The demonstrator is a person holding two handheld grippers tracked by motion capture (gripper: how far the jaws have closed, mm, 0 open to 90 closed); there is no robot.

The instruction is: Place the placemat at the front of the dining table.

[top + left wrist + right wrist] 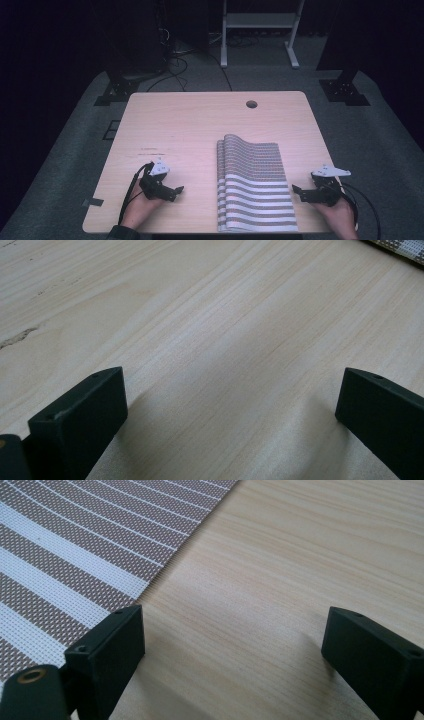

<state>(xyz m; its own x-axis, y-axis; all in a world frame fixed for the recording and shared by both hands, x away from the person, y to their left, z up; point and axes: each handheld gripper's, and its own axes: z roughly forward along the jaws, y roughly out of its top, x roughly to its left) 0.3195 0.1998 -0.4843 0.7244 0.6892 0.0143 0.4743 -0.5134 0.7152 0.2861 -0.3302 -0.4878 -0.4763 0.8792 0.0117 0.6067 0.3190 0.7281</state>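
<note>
Placemat [255, 185], folded, could spring open if the open, empty right gripper [300, 192], at its 3 o'clock, pinches one layer; left gripper [175, 191] open too

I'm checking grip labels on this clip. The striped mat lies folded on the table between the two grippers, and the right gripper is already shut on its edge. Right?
Not quite. The right gripper is open, jaws wide apart over bare table beside the striped mat, as the right gripper view shows. The rest holds.

My left gripper [176, 192] black with blocky screw-holed jaws, grey three-cornered plate on top, black cable trailing, my right gripper [298, 193] built alike, dark cuff at my left wrist
</note>
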